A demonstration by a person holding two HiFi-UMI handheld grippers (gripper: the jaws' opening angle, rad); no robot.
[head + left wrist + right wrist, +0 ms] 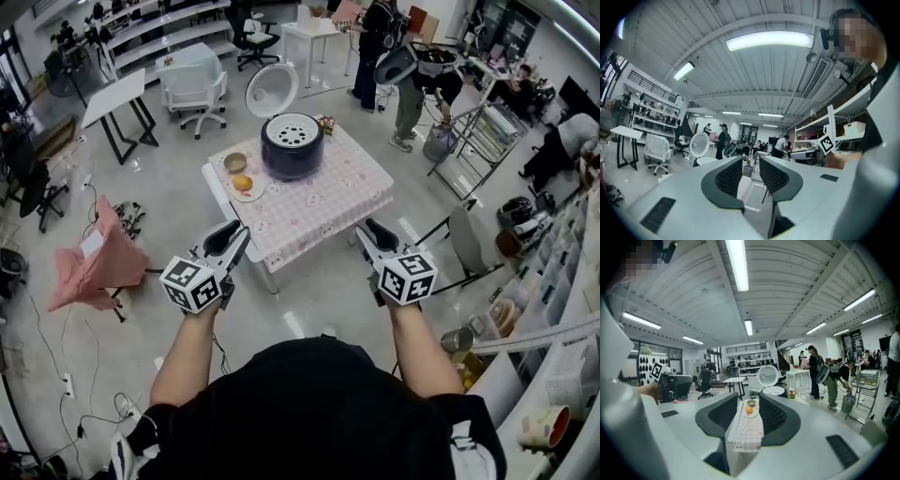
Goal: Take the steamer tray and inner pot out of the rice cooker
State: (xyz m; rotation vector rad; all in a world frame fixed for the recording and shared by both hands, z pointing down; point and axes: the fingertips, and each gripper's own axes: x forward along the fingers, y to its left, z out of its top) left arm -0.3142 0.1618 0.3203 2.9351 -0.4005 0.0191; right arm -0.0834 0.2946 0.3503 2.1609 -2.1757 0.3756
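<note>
Black fabric of the person's top (319, 403) fills the near edge, and two bare forearms reach out from it. The left gripper (234, 236) and the right gripper (369, 231) are held side by side over the grey floor (309, 300), just short of the table's near edge. Each has its jaws spread a little, with nothing between them; through both gaps only the room beyond shows.

Beyond them stands a small table (347, 202) under a pink checked cloth. On its left part lies a plate (249, 193) with an orange (242, 183) on it, and just past that a small bowl (234, 162). Further back, near the table's far edge, sits the dark rice cooker (292, 155) with its white lid (272, 90) swung up and back. The white perforated steamer tray (293, 129) rests in the cooker's mouth; the inner pot lies under it and cannot be seen. Both grippers are well apart from the cooker.

To the left of the table a pink cloth (94, 267) drapes over something on the floor. Farther off stand a white office chair (195, 94) and several people (412, 80) at the right.
</note>
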